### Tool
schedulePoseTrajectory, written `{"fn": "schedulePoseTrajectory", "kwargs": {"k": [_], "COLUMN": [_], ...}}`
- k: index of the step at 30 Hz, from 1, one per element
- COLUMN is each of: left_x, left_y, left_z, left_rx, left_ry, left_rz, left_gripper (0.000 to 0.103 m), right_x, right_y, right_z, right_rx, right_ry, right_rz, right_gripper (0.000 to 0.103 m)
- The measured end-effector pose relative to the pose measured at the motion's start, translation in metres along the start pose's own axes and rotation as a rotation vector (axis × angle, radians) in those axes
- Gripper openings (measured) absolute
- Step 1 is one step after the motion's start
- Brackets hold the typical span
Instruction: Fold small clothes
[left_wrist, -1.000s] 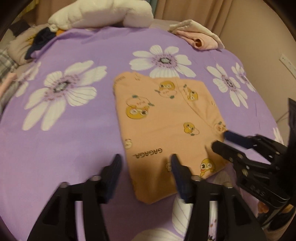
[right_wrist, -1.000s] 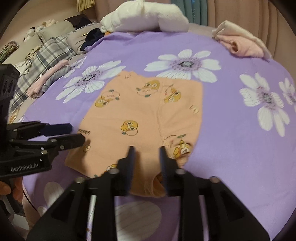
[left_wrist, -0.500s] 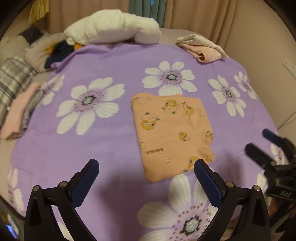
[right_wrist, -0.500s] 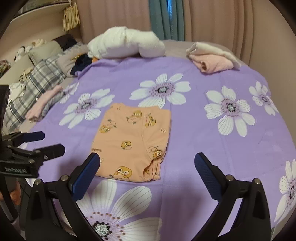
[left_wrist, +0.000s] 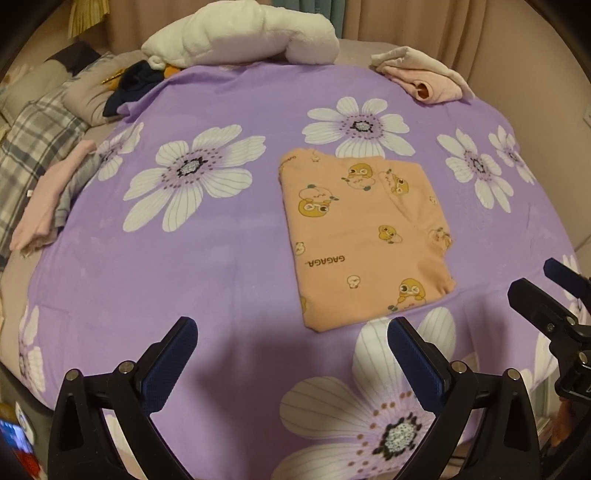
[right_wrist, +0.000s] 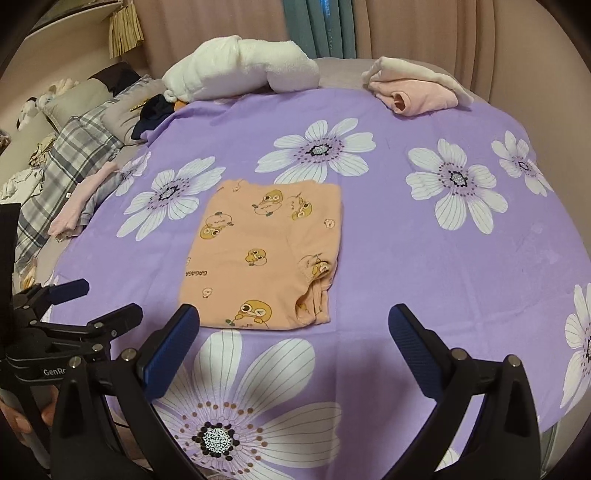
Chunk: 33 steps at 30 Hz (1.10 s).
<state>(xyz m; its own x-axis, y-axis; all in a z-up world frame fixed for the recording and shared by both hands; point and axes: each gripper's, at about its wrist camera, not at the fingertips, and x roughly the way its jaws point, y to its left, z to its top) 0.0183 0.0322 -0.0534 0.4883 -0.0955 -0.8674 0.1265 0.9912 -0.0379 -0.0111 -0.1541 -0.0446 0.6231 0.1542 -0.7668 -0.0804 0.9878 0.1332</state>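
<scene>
A small orange garment (left_wrist: 362, 236) (right_wrist: 266, 254) printed with yellow ducks lies folded flat into a rectangle on the purple flowered bedsheet (left_wrist: 221, 258) (right_wrist: 406, 258). My left gripper (left_wrist: 291, 332) hovers above the sheet just short of the garment's near edge, open wide with nothing between its fingers. My right gripper (right_wrist: 293, 317) hangs over the near edge too, open and holding nothing. Each gripper shows in the other's view: the right gripper (left_wrist: 546, 291) off the garment's right corner, the left gripper (right_wrist: 107, 299) off its left corner.
A white plush bundle (left_wrist: 240, 33) (right_wrist: 243, 70) and a stack of folded pink clothes (left_wrist: 424, 77) (right_wrist: 417, 92) sit at the far edge. Plaid bedding (left_wrist: 33, 140) (right_wrist: 74, 151), a pink garment (left_wrist: 48, 199) and dark cloth (left_wrist: 133, 85) lie at the left. Curtains hang behind.
Both grippers opened wide from nearly closed at the garment's near edge, then rose and drew back. The garment stays flat on the sheet.
</scene>
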Motion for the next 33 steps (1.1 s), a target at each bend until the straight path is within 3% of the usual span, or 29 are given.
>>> {"fn": "schedulePoseTrajectory", "kwargs": {"k": [33], "left_x": [-0.014], "left_y": [-0.009], "left_z": [0.001], "left_rx": [0.023], "left_ry": [-0.024], "left_rz": [0.018], "left_gripper": [0.101], "right_x": [-0.003], "right_y": [-0.001], "right_z": [0.001], "right_rx": [-0.012], "right_ry": [-0.012], "right_rz": [-0.006], "right_gripper": [0.103]}}
